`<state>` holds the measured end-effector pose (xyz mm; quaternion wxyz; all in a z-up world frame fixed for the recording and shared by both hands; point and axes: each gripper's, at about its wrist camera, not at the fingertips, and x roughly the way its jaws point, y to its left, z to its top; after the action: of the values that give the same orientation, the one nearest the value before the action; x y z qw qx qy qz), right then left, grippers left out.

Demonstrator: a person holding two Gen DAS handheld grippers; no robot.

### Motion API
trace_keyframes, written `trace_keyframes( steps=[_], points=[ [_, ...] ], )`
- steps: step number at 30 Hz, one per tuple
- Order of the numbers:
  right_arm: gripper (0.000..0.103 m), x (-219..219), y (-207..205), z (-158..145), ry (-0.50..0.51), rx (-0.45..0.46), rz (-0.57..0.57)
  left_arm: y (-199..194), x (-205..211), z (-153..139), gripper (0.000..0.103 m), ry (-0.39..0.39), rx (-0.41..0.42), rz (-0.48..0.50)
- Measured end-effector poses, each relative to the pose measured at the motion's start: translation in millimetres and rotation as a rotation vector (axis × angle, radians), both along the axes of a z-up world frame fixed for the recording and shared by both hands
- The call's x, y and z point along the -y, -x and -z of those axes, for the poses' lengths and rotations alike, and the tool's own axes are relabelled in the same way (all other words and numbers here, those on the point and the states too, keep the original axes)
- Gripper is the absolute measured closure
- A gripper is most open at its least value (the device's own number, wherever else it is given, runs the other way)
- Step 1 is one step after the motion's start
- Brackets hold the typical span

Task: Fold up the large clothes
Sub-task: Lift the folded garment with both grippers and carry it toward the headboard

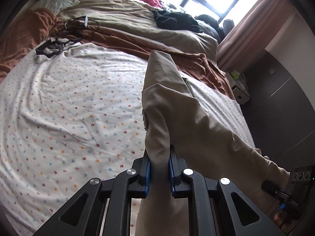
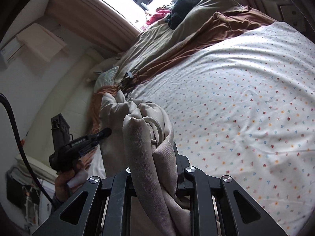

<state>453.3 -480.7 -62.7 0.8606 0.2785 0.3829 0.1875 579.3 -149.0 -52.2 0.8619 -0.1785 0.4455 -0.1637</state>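
Note:
A large beige garment [image 1: 173, 106] is held up above the bed. My left gripper [image 1: 159, 169] is shut on one bunched edge of it, the cloth squeezed between the blue pads [image 1: 146, 175]. The garment stretches right to my right gripper [image 1: 275, 191], seen at the lower right edge. In the right wrist view my right gripper [image 2: 157, 157] is shut on a thick bunch of the same beige garment [image 2: 141, 129]; its fingertips are hidden by cloth. The left gripper [image 2: 94, 137] shows there at the left, also pinching the garment.
The bed has a white flowered sheet [image 1: 69, 108], a rust-brown blanket [image 1: 122, 41] and a beige duvet [image 1: 126, 13] behind. Black cables and straps [image 1: 55, 45] lie at the sheet's far edge. Dark and red clothes [image 1: 177, 19] pile by the window. A dark wardrobe [image 1: 279, 108] stands right.

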Motion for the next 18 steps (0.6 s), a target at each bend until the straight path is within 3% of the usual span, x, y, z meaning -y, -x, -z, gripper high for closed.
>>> trace_keyframes(
  steps=[9, 18],
  points=[
    [0.085, -47.7, 69.0, -61.5, 0.026, 0.139, -0.038, 73.0, -42.9, -63.3, 0.088, 0.061, 0.117, -0.039],
    [0.086, -99.1, 110.8, -106.2, 0.06, 0.217, -0.073, 126.2, -90.2, -110.8, 0.088, 0.096, 0.198, -0.072]
  ],
)
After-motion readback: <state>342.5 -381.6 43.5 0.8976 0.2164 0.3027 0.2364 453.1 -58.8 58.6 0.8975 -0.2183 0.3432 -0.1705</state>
